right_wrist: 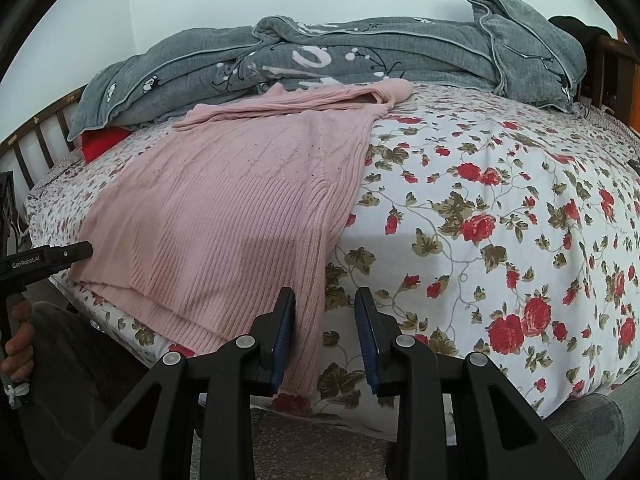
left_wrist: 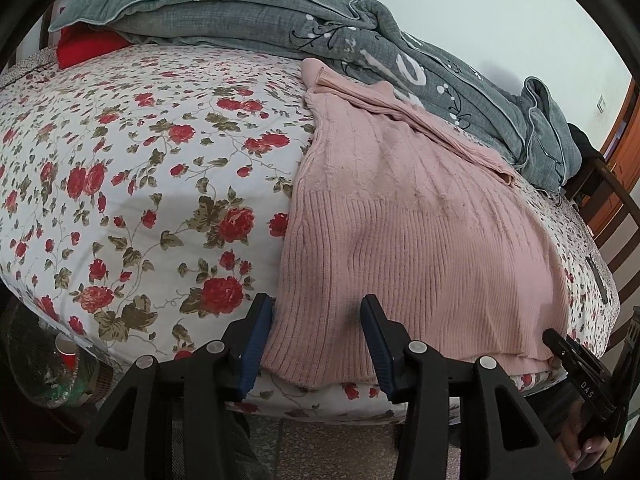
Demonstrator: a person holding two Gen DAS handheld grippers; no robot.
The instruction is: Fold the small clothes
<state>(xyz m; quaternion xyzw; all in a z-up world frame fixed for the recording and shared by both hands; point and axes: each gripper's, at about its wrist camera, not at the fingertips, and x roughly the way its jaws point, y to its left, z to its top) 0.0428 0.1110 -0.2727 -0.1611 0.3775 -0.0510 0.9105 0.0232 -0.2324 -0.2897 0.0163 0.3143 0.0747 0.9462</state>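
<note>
- Sweater [left_wrist: 400, 208], pink and ribbed, is lying spread flat at the near edge of the bed [left_wrist: 140, 152], its hem reaching that edge and one sleeve folded across its top toward the far side.
- Bed in a white sheet with red roses is carrying everything; it is running wide and mostly bare beside the sweater.
- Grey quilt [left_wrist: 360, 32] is lying heaped along the far edge of the bed, just beyond the sweater's collar, with a red cushion [left_wrist: 88, 46] peeking out under it near a far corner.
- Left gripper [left_wrist: 316, 344] is hovering at the near edge, its blue-padded jaws partly apart and straddling the sweater's hem corner, not pressing on it.
- Right gripper [right_wrist: 326, 338] is standing at the other hem corner, jaws partly apart, the knit's side edge lying loose between them, unpinched.
</note>
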